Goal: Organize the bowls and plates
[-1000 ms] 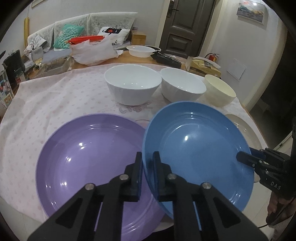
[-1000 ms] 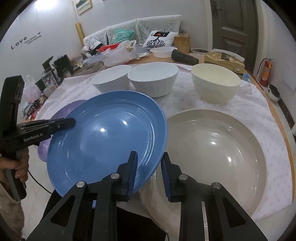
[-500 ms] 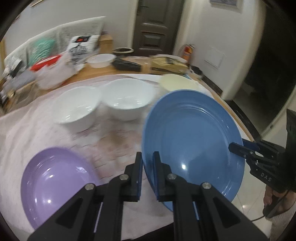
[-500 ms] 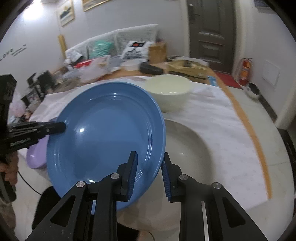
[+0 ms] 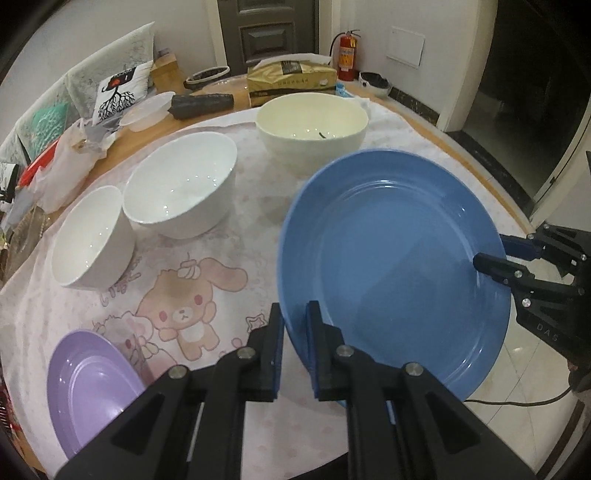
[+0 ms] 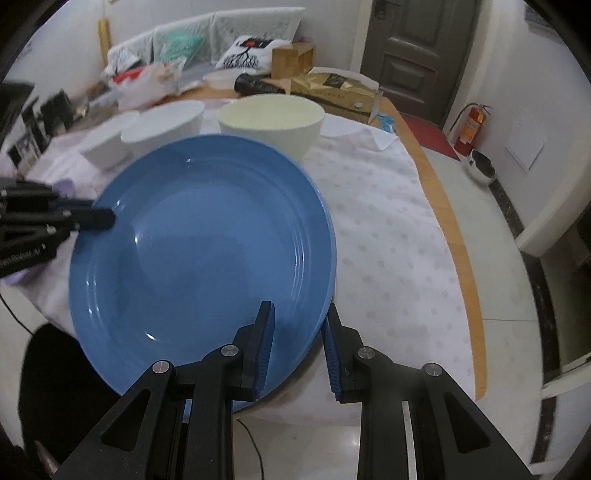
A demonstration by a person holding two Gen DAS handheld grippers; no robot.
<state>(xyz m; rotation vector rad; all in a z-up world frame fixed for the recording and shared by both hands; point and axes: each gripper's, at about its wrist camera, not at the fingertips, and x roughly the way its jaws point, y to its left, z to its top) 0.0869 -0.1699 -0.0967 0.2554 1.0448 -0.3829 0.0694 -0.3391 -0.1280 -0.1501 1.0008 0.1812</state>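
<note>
Nearest to us, both sets of tongs are clamped on the blue plate (image 5: pixel 395 266), which we hold up off the table, tilted, between the two hands. Our left gripper (image 5: pixel 294 325) pinches the plate's left rim and our right gripper (image 6: pixel 297 332) pinches the opposite rim, one finger above the plate and one beneath it on each side. Seen from the right wrist, the plate hangs partly over the near edge of the table and the floor, and it hides whatever lies directly under it.

Down at the near left, the purple plate (image 5: pixel 86 384) lies flat on the tablecloth (image 5: pixel 207 280), well apart from the blue one, with the cartoon rabbit and bear print between them.

Farther back stand three bowls in a row. The small white bowl (image 5: pixel 92 240) is at the left, the larger white bowl (image 5: pixel 181 192) touches or nearly touches it, and the cream bowl (image 5: pixel 312 127) sits at the right, just behind the blue plate's far rim, which covers its base.

Beyond the bowls, on the bare wooden edge of the table, we see a dark folded item (image 5: pixel 203 105), a clear plastic container (image 5: pixel 146 114), a gold package (image 5: pixel 291 81) and a white plastic bag (image 5: pixel 70 162). Past those are a sofa with cushions (image 5: pixel 122 88), a dark door (image 5: pixel 269 29) and a red fire extinguisher (image 5: pixel 346 55).
</note>
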